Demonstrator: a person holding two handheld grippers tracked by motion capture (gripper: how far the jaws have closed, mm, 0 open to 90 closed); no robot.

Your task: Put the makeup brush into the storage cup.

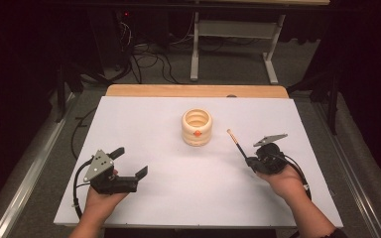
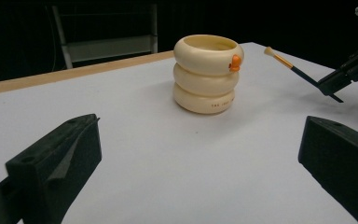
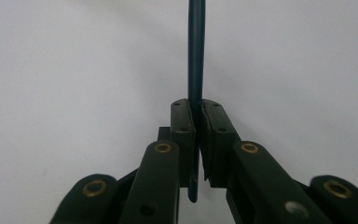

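Note:
A cream ribbed holder (image 1: 197,127) (image 2: 207,73) with a small orange mark stands upright mid-table on the white board (image 1: 178,188). My right gripper (image 1: 249,161) (image 3: 197,116) is shut on the dark handle of a thin brush (image 1: 236,143) (image 3: 196,56), whose pale tip points toward the holder from its right side, apart from it. In the left gripper view the brush (image 2: 289,67) hangs just right of the holder. My left gripper (image 1: 129,162) (image 2: 200,158) rests at the near left, jaws wide open with nothing between them.
The white board lies on a wooden table whose edge (image 1: 193,90) shows at the back. A table frame (image 1: 233,44) and cables (image 1: 149,59) stand on the floor beyond. Dark floor surrounds the board.

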